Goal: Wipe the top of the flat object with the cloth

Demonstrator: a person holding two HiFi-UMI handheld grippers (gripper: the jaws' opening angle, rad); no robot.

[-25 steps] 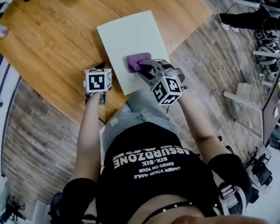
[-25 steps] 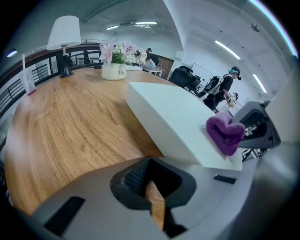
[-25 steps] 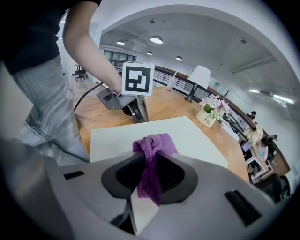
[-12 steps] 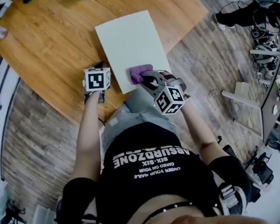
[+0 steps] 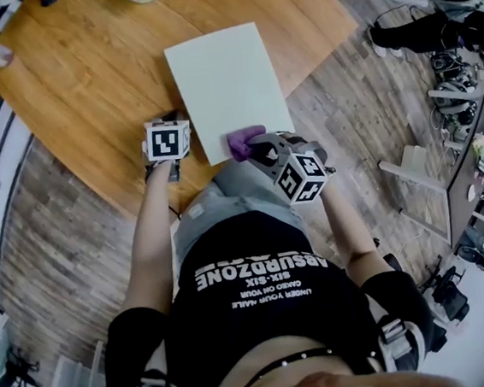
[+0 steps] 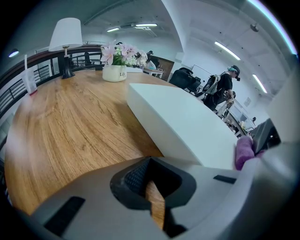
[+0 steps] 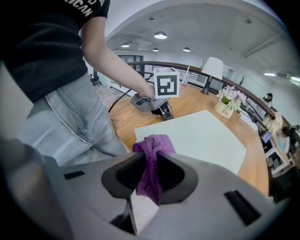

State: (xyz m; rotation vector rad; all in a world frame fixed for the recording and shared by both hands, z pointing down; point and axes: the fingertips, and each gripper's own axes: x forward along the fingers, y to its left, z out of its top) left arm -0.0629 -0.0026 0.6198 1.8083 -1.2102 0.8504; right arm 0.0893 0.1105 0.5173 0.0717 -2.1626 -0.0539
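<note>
The wooden worktop (image 5: 85, 93) carries the pale flat object (image 5: 225, 74), its long axis running from near to far. My right tool (image 7: 149, 176), clamped on the purple cloth (image 5: 241, 143), sits at its near edge, so the whole top lies beyond. My left tool (image 6: 152, 187), jaws nearly together on nothing, rests just left of its near corner.

I wear a black T-shirt (image 5: 263, 315) with white lettering across the chest, and pale grey jeans (image 5: 226, 203). My left tongs (image 6: 151, 187) and right tongs (image 7: 150, 176) are grey plastic with dark ribbed pads (image 6: 135, 176). Each carries a white cube (image 5: 168, 140) with black square markers.
</note>
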